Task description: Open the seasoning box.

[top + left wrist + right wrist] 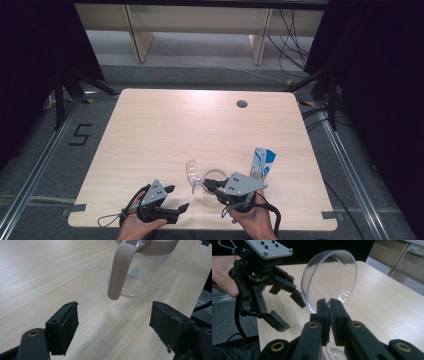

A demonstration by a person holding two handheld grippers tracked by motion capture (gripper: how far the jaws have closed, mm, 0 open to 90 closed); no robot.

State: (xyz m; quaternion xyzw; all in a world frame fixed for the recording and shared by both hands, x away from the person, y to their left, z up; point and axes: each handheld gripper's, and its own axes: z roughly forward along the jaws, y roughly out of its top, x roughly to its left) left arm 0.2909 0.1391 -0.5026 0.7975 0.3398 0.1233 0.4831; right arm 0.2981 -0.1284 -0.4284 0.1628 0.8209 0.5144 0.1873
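The clear round lid [192,172] stands on edge just ahead and to the left of the right gripper [209,183] in the high view, pinched at its rim; beside it on the table [165,130] sits the clear jug [214,176], with a blue-and-white packet [262,164] upright just right of that gripper. The left gripper [176,198] rests near the table's front edge, spread and holding nothing.

In the left gripper view, the jug [140,267] with its beige handle [120,270] stands just beyond the wide-spread jaws.

In the right gripper view, the nearly closed jaws clamp the lid [329,277] at its lower rim, and the left gripper [287,311] hangs spread to its left.
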